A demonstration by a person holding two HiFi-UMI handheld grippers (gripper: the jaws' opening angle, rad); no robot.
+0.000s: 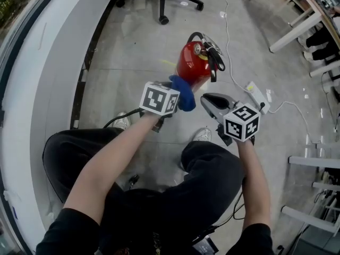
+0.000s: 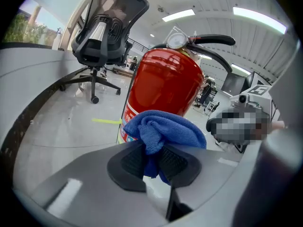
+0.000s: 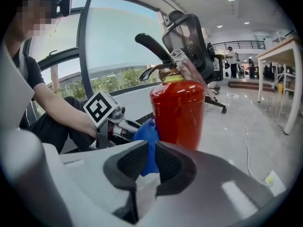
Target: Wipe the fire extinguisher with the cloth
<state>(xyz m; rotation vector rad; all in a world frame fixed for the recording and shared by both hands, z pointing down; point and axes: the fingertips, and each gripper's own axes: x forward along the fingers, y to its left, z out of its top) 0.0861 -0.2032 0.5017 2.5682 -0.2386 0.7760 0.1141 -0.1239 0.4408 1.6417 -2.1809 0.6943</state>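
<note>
While the person sits with black-trousered legs (image 1: 212,169) filling the lower half of the head view, both grippers extend over the knees toward the middle of the frame. The left gripper (image 2: 152,163) has its pads clamped on a bunched blue cloth (image 2: 163,130). The cloth bulges out above the jaws and presses against the lower red body of the fire extinguisher (image 2: 163,79). In the head view the cloth lies on the extinguisher's left flank, just above centre frame.

The right gripper (image 3: 150,167) sits just right of the cloth, its jaws drawn to a narrow slit with nothing gripped. The cloth shows through that slit, beyond the tips, and the tips stop short of the cylinder.

The extinguisher stands upright on the grey floor (image 1: 133,47), with its black handle, hose and gauge at the top. To its right in the head view lies a white power strip (image 1: 257,94) with a cable trailing off it. Farther off are the base of a black office chair (image 1: 162,1) at the top centre and white table legs (image 1: 295,28) at the upper right.
</note>
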